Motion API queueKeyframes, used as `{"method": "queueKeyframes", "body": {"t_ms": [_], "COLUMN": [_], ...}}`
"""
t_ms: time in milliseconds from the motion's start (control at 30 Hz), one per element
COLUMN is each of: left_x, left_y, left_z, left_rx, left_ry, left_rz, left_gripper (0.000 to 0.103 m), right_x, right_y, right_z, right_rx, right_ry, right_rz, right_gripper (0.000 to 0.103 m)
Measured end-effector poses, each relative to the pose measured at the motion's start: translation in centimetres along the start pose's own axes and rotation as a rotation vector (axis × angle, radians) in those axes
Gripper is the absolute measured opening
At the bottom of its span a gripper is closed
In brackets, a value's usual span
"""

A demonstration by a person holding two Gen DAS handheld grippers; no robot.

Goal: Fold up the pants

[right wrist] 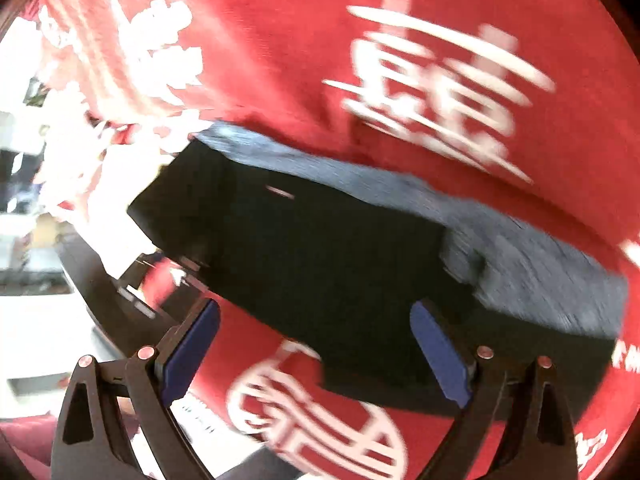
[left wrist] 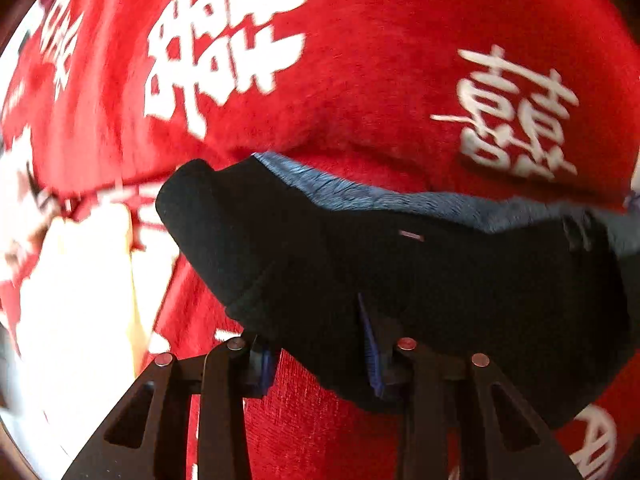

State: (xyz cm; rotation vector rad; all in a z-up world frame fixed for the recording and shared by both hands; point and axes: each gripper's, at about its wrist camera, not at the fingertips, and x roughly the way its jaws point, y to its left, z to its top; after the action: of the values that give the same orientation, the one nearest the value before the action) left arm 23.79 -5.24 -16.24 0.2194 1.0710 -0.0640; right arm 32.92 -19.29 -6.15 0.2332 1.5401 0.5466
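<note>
Dark pants (left wrist: 420, 272) with a blue-grey inner band lie bunched on a red cloth with white characters (left wrist: 360, 60). My left gripper (left wrist: 320, 364) stands open, its blue pads apart, with the pants' near edge draped over the right finger (left wrist: 372, 356). In the right wrist view the pants (right wrist: 320, 260) lie as a folded dark slab on the red cloth (right wrist: 280, 40). My right gripper (right wrist: 316, 352) is open and empty just in front of the pants' near edge. Both views are motion-blurred.
The red cloth's edge and a bright white area (left wrist: 72, 300) lie at the left in the left wrist view. The right wrist view shows the dark table edge (right wrist: 100, 300) and bright room clutter (right wrist: 32, 200) at the left.
</note>
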Motion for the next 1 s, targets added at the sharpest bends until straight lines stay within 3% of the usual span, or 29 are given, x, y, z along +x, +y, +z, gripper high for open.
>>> {"method": "queueKeyframes", "body": {"t_ms": [200,300,400,500,533,600,767,1000], "left_x": [-0.1,-0.1,-0.3,-0.5,-0.5,-0.8,-4.2,-11.4], "left_y": [-0.3,-0.5,-0.7,-0.9,-0.9,-1.1,-3.4,-9.5], "left_z": [-0.2,-0.1,-0.1,-0.1,0.0,0.0,1.3,3.7], "left_rx": [0.046,0.061,0.067,0.067,0.066,0.066,0.139,0.25], "left_ry": [-0.01,-0.013,-0.019,-0.022,-0.019,-0.009,-0.077,-0.166], "left_rz": [0.019,0.033,0.043,0.04,0.039,0.021,-0.013,-0.122], "left_gripper": [0.036,0.036,0.036,0.036,0.036,0.036,0.036,0.036], "right_x": [4.5,8.2,12.3,15.2,15.7,15.5,10.3,-0.8], "right_y": [9.8,14.7,18.2,18.9,18.4,16.9,12.8,3.9], "right_z": [8.9,10.3,10.4,10.1,10.0,9.9,8.6,2.8], "right_rx": [-0.184,-0.283,-0.385,-0.419,-0.41,-0.361,-0.29,-0.099], "right_ry": [0.16,0.301,0.411,0.499,0.514,0.5,0.333,0.055], "right_rz": [0.095,0.102,-0.005,-0.103,-0.126,-0.102,0.048,0.318], "right_gripper": [0.098,0.098,0.098,0.096,0.077,0.021,0.018,0.019]}}
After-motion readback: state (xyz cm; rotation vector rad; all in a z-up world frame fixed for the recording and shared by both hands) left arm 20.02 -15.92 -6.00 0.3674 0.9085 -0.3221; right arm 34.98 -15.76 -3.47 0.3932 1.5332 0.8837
